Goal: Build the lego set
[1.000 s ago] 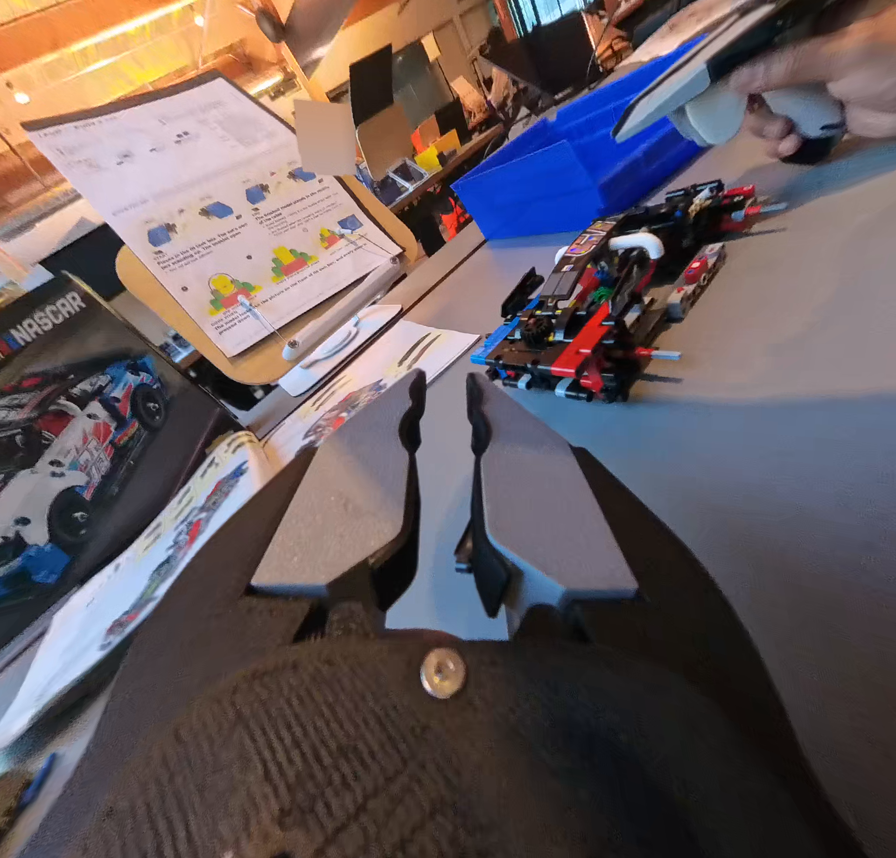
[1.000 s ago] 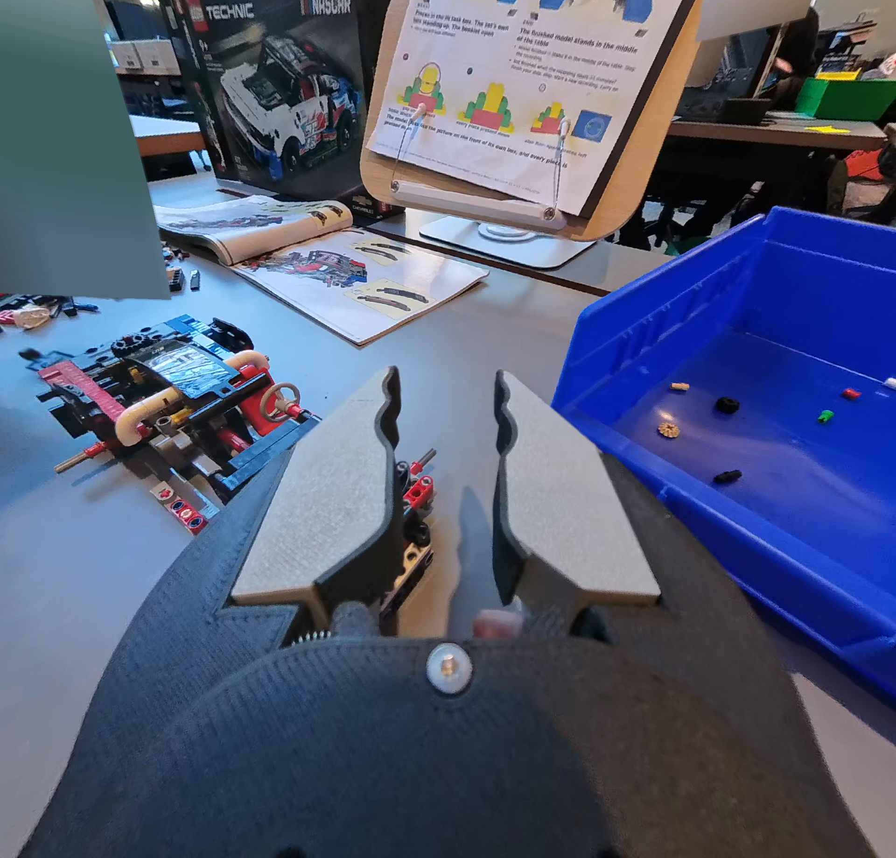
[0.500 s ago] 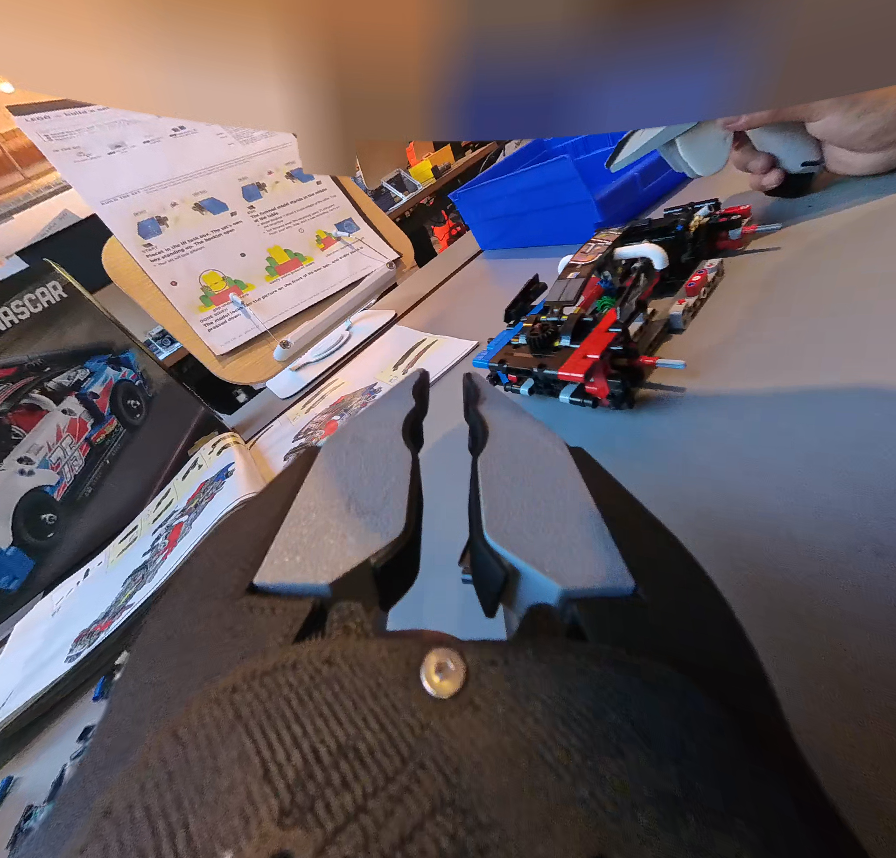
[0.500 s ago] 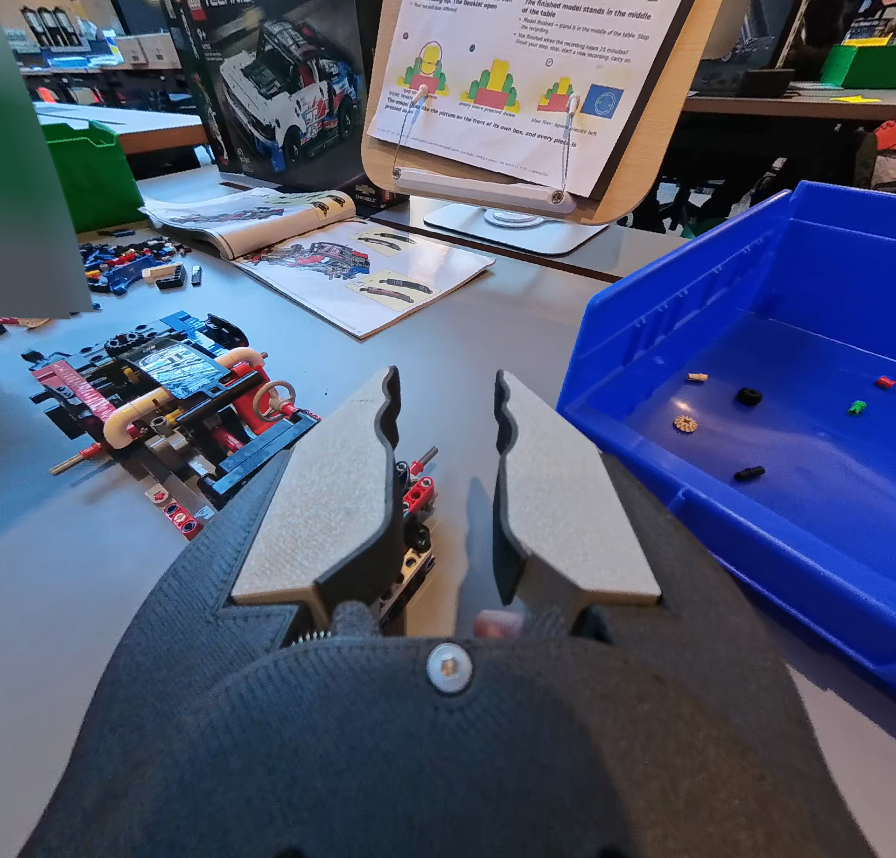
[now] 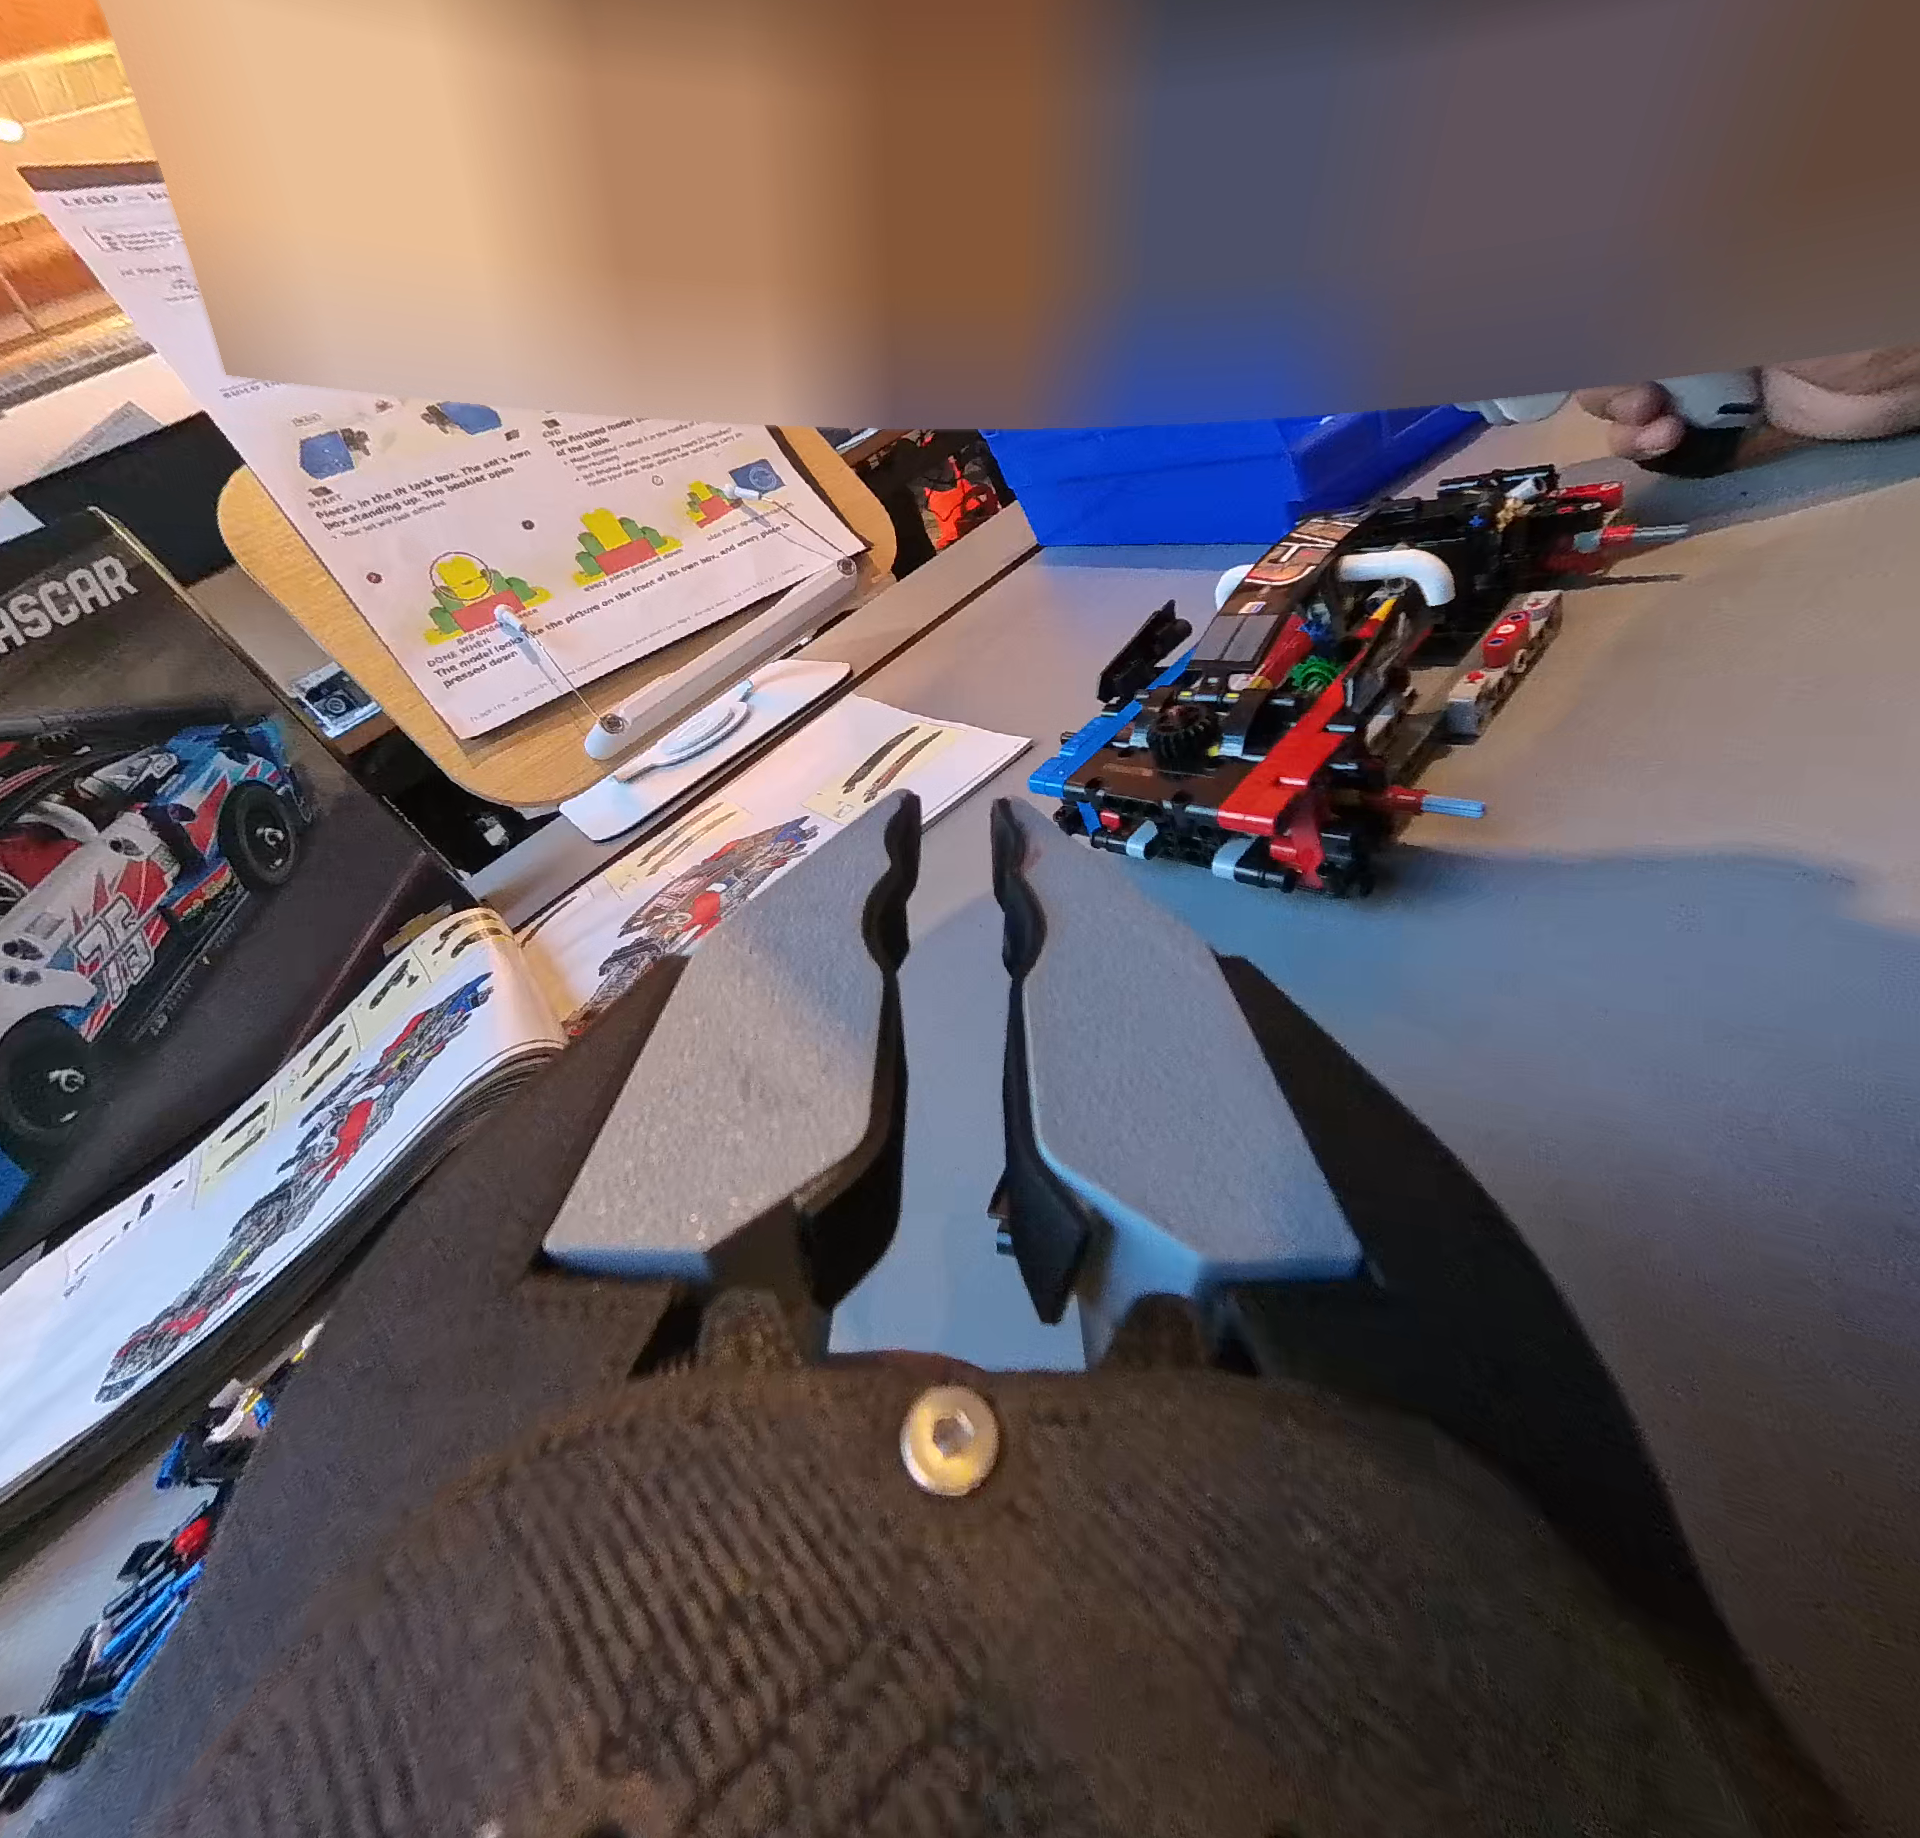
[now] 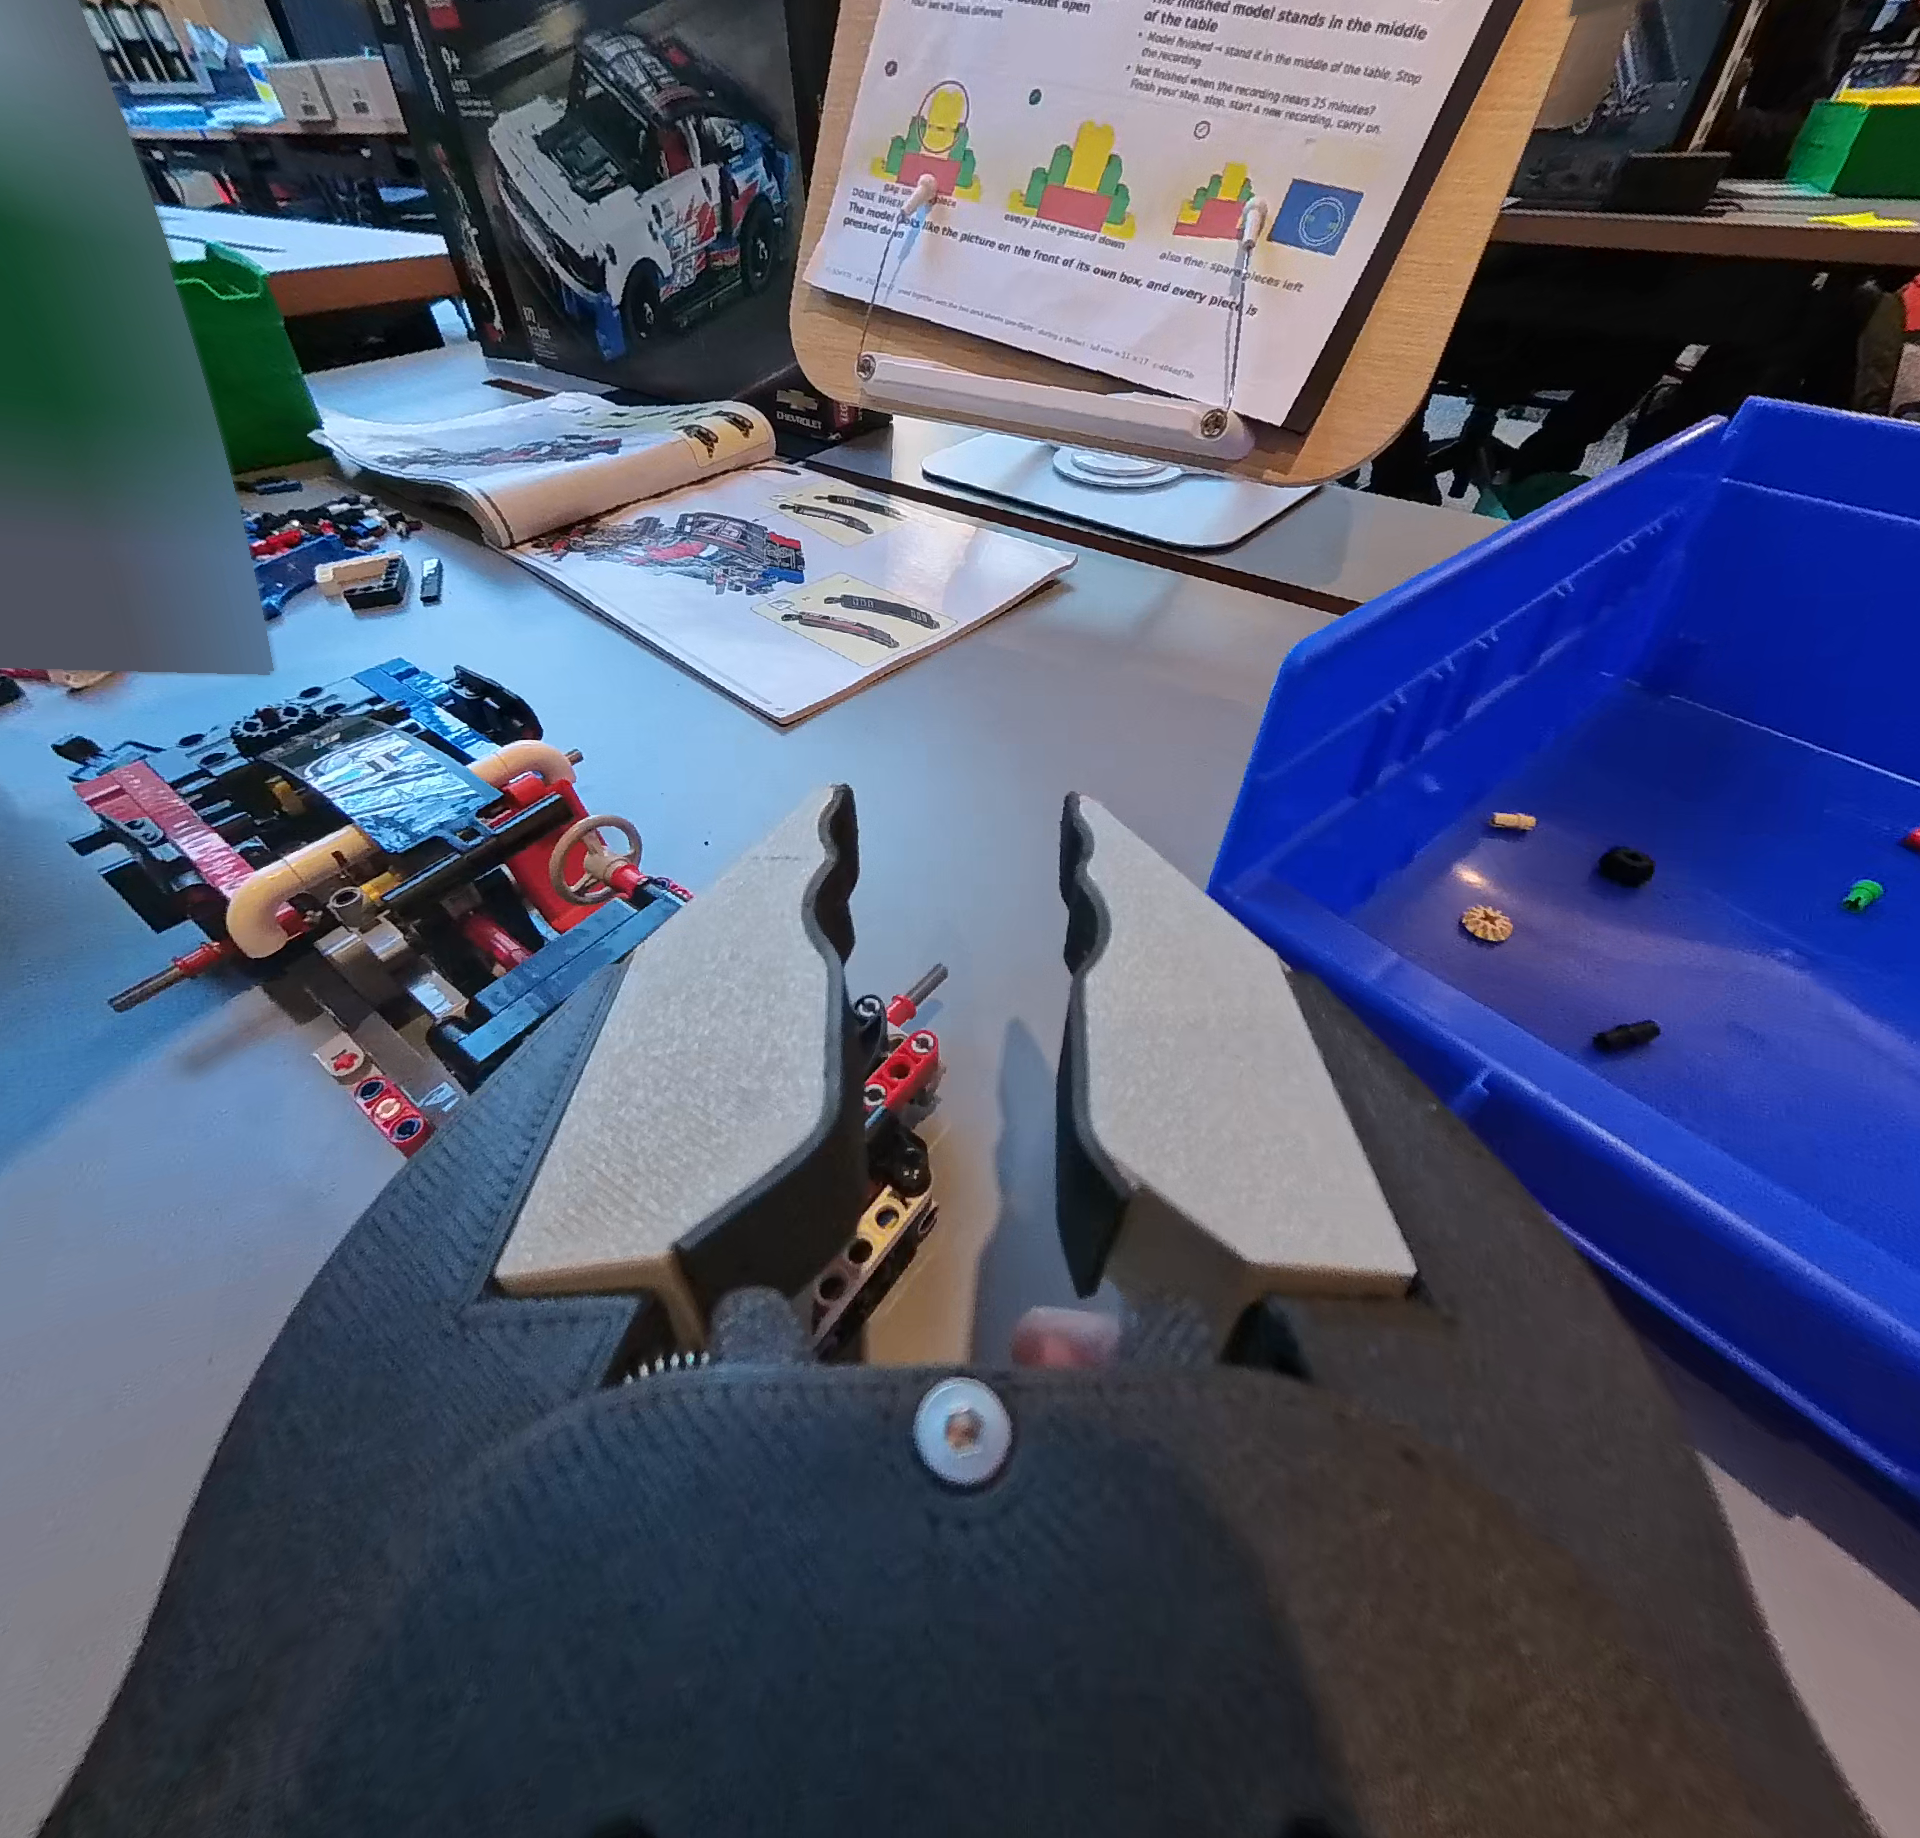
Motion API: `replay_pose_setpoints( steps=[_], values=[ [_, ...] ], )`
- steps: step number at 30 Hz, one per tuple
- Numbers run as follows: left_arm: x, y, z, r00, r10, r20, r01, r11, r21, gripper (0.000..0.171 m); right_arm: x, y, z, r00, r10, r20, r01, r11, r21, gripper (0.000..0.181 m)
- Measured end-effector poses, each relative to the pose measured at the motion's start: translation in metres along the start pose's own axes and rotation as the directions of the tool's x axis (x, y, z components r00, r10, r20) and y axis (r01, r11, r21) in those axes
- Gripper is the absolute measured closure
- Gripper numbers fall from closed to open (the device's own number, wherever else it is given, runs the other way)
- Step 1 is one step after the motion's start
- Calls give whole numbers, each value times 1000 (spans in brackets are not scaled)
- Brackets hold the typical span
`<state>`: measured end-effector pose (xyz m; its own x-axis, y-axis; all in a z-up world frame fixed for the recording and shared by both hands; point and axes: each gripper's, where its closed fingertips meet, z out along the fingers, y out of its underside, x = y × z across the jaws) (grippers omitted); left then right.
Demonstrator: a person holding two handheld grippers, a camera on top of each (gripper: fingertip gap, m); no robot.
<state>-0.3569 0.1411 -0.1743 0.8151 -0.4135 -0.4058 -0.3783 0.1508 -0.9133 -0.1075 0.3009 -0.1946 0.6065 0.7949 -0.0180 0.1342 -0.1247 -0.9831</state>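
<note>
A grey counter [image 6: 1039, 708] fills both views, with more benches and bins behind it. At its far edge stands the set's dark box [image 6: 613, 147] with a race car pictured on it, next to a wooden stand [image 6: 1382, 354] holding a printed sheet. An open instruction booklet [image 6: 748, 552] lies flat in front of them. A blue bin [image 6: 1455, 708] sits on the right, with a few tiny pieces scattered on its floor.

The half-built car chassis [image 5: 1330, 687], black, red and blue, rests on the counter. In the left wrist view it lies ahead and to the right of the left claw [image 5: 951, 843], well apart; that claw's fingers stand a narrow gap apart, with nothing between them. In the right wrist view the chassis sits to the left of the right claw [image 6: 956, 853], its near end reaching under the left finger. This claw is spread wider and grips nothing. Loose pieces [image 6: 332, 552] lie left of the booklet.
</note>
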Motion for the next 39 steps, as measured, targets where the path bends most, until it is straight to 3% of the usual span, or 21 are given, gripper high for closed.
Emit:
replay_pose_setpoints(
  steps=[30, 39],
  values=[
    [-8, -2, -1, 997, -73, 0, 73, 997, 22, 161, -4, 1, 3, 1000, -9, 21, 9, 1000, -12, 145],
    [12, -3, 1, 995, 105, 0, -105, 994, 6, 164, -6, -5, -1, 998, -62, 3, 62, 998, 2, 143]
  ],
)
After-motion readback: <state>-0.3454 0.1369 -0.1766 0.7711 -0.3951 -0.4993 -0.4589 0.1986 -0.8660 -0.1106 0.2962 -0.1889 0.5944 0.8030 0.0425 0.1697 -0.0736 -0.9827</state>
